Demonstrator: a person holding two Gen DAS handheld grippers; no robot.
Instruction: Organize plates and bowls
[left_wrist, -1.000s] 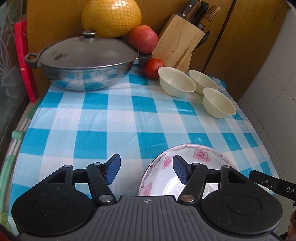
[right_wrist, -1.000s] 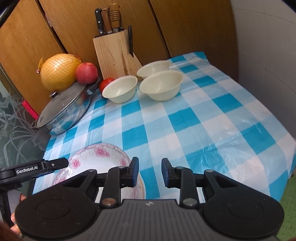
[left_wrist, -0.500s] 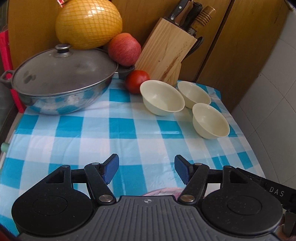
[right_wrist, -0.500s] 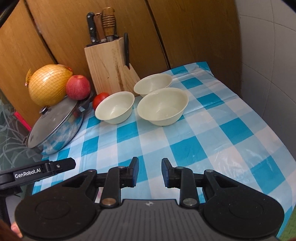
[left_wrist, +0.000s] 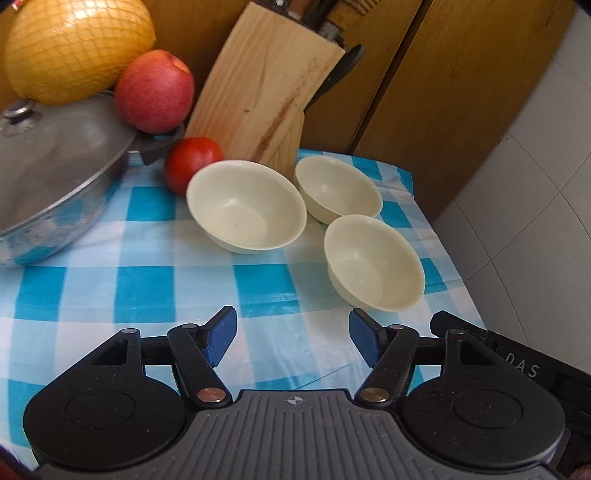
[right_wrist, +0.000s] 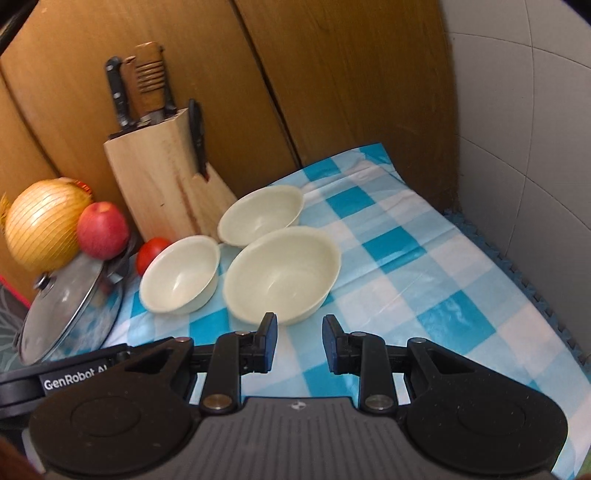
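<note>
Clustering near the far edge of the blue-checked tablecloth, three cream round bowls touch. Left gripper, jaws just widening, gapes empty; right gripper stands narrowly parted, empty.

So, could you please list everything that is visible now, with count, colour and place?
bowls: 3, cream, empty, grouped at the far right of the tablecloth
tomato: 1, red, behind the leftmost bowl
apple: 1, red, against the pot's far rim
pomelo: 1, yellow, in netting, behind the pot
pot with lid: 1, metal, far left
knife block: 1, pale wood, dark and brown handles, against the wooden panels
tablecloth: 1, blue and white checks
wall tiles: white, on the right
left gripper: black, blue pads, jaws wide and just been opening, nothing between
right gripper: black, blue pads, narrow gap, holding nothing
</note>
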